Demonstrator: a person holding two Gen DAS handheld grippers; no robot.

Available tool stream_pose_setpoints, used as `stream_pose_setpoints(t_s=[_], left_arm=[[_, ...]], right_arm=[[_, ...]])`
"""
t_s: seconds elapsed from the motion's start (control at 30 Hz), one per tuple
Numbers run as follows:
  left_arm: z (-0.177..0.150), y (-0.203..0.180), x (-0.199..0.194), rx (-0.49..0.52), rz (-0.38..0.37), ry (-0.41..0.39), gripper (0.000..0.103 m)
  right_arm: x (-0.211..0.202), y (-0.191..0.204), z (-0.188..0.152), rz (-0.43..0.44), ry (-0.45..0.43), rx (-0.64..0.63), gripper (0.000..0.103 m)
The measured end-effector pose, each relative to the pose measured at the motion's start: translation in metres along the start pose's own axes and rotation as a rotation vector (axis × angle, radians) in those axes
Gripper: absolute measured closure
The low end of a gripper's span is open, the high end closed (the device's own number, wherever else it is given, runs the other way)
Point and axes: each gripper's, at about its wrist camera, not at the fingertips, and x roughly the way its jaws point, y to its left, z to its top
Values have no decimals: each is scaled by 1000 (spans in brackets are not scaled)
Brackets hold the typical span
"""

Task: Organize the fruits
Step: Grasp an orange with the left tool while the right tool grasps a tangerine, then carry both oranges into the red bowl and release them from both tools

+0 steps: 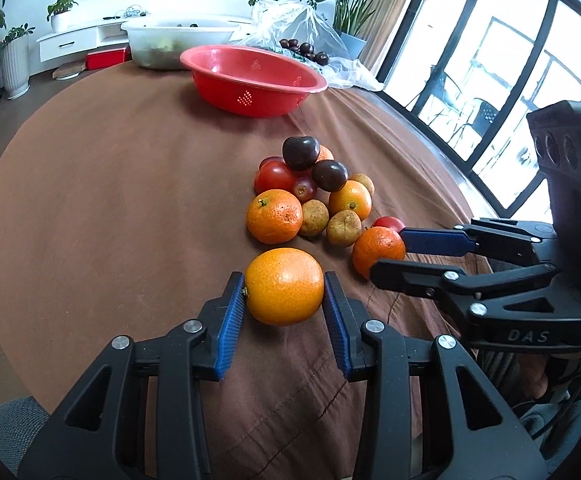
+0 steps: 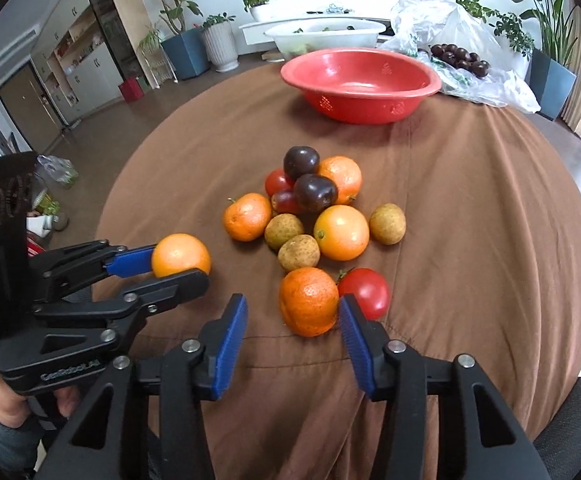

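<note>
A pile of fruit lies on the brown tablecloth: oranges, tomatoes, dark plums (image 1: 301,153) and small tan fruits (image 1: 343,228). My left gripper (image 1: 284,300) is shut on a smooth orange (image 1: 284,286) at the near edge of the pile; it also shows in the right wrist view (image 2: 180,255). My right gripper (image 2: 292,330) is open, its pads either side of a rough orange (image 2: 308,301), with a red tomato (image 2: 366,291) just beyond the right pad. That orange shows in the left wrist view (image 1: 376,250). An empty red bowl (image 1: 252,74) stands behind the pile.
A white basin (image 1: 178,38) and a clear plastic bag (image 1: 290,20) with more dark plums (image 2: 456,56) sit at the table's far edge. The table edge curves off on both sides. A window wall is on the right.
</note>
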Motion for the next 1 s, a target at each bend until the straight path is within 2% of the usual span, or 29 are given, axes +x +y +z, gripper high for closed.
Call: stream_pose_setpoints(t_s=[0.1, 0.4, 0.57, 0.63, 0.7, 0.87, 1.0], left_arm=[[-2, 1, -1, -3, -4, -11, 67], [-4, 0, -1, -5, -11, -15, 67], [-5, 0, -2, -6, -14, -18, 67], [-5, 2, -2, -12, -15, -19, 67], [-5, 2, -1, -16, -14, -17, 67], [-5, 3, -1, -17, -15, -18, 67], [-5, 4, -1, -21, -15, -20, 67]], right_arm=[[2, 0, 5, -33, 9, -7, 59], [7, 14, 5, -161, 24, -111, 59], [16, 36, 1, -270, 30, -271, 59], [18, 41, -2, -312, 29, -327, 62], [18, 44, -6, -328, 25, -369, 63], [13, 38, -4, -294, 24, -344, 65], [1, 19, 3, -180, 24, -210, 65]])
